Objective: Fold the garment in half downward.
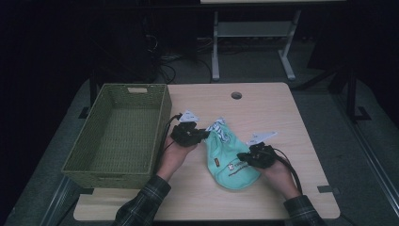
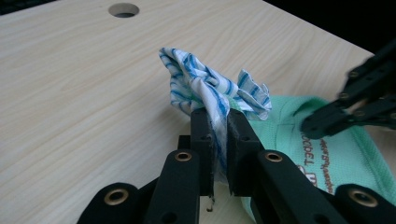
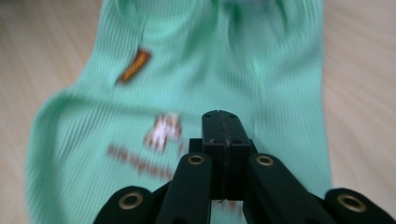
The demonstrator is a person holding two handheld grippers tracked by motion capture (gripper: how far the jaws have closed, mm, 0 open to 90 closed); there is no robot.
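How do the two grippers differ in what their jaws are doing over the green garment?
The left gripper pinches blue-striped white fabric, bunched above its jaws; the right gripper has jaws pressed together with nothing visibly between them. The left is at the green garment's far end, the right at its near end. Both are black and hand-held.

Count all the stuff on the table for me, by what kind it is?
Green basket: 1
Mint green garment with striped lining: 1
Black tongs, left tongs and right tongs: 2
Total: 4
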